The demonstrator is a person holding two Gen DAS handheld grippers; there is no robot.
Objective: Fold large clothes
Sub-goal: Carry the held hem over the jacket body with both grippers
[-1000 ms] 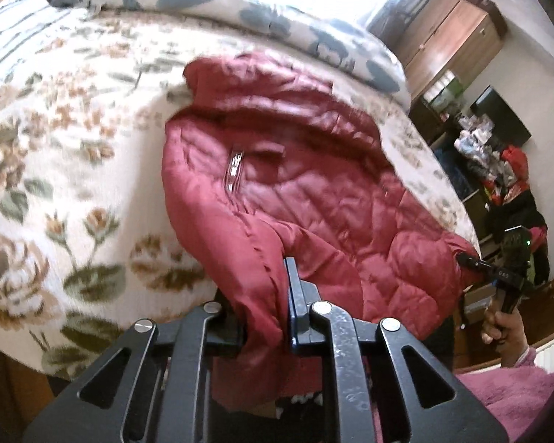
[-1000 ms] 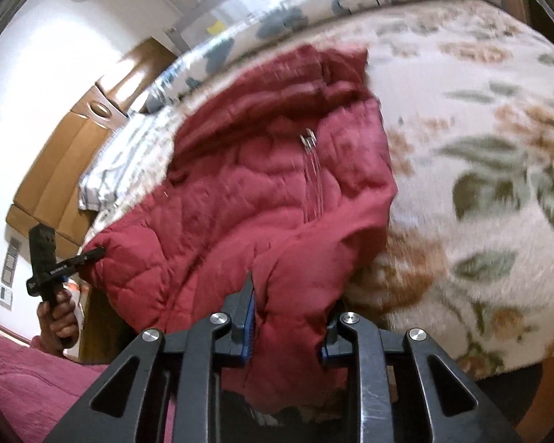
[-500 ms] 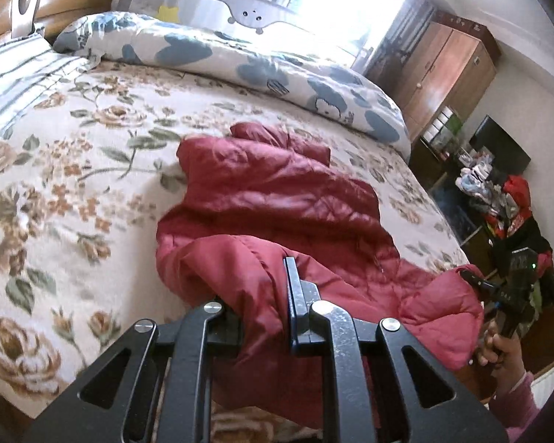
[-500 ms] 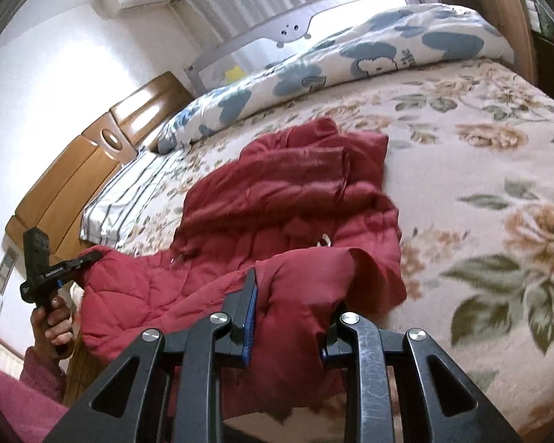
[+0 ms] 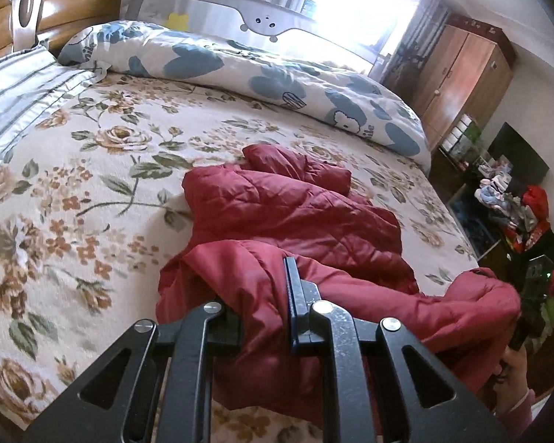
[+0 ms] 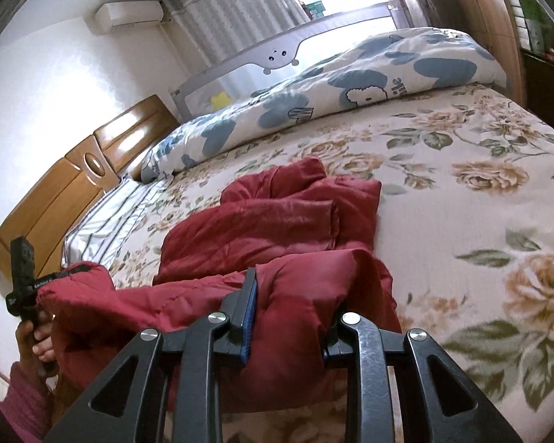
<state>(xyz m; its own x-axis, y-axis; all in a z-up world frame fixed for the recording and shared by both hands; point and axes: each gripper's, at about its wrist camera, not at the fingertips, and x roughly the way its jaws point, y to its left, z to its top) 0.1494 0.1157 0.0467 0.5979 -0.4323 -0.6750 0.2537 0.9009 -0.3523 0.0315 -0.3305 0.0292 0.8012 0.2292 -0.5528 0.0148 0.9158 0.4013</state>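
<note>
A dark red quilted jacket (image 5: pixel 295 214) lies on the floral bedspread (image 5: pixel 92 184), its near hem lifted and doubled over toward the collar end. My left gripper (image 5: pixel 256 288) is shut on one near corner of the hem. My right gripper (image 6: pixel 295 295) is shut on the other near corner of the jacket (image 6: pixel 277 221). Each view shows the other gripper at the frame edge, with the hem stretched between them. The left finger of each gripper is hidden under the fabric.
A blue-patterned white duvet (image 5: pixel 277 74) is bunched along the far side of the bed. A striped pillow (image 5: pixel 14 88) and wooden headboard (image 5: pixel 55 7) are at the left. A wardrobe (image 5: pixel 461 77) and cluttered shelves (image 5: pixel 509 192) stand to the right of the bed.
Both grippers have lifted the jacket's near hem and carried it forward over the bed. The jacket now lies bunched and partly doubled, and the views have tilted up to show the room.
</note>
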